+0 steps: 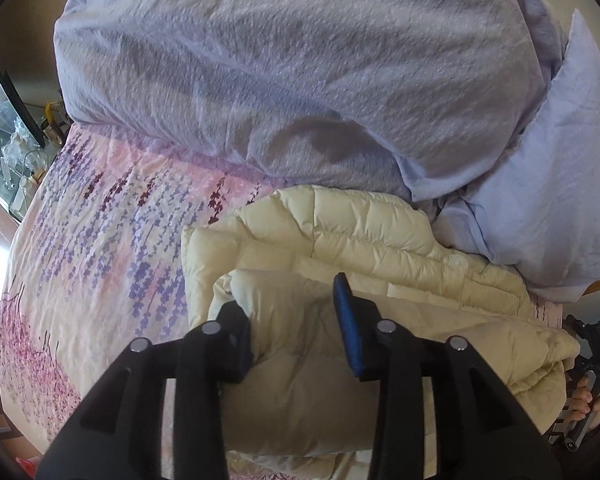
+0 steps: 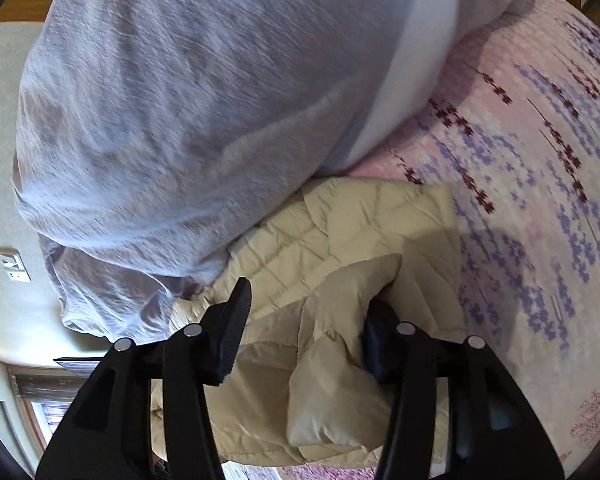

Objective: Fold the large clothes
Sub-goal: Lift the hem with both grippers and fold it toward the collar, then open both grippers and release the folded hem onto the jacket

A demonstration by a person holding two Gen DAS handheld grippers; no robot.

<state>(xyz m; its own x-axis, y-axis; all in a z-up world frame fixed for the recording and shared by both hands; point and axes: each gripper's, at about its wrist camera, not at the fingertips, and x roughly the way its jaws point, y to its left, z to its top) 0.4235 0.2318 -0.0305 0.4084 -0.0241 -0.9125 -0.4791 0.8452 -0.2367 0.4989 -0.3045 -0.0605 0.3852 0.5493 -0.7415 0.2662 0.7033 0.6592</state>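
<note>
The puffy cream jacket [image 1: 340,264] is laid folded on the bed [image 1: 100,240] w/ both hand-held grippers, left [image 1: 296,328] & right [image 2: 304,332], held apart over it, prob. so it's let go.

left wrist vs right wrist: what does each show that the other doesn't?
Only the left wrist view: the other hand holding its gripper at the right edge, and a cluttered shelf at the left.
Only the right wrist view: a wall switch.
Both: the cream puffer jacket folded on the floral bedsheet, against the lilac duvet, with jacket fabric between open fingers.
</note>
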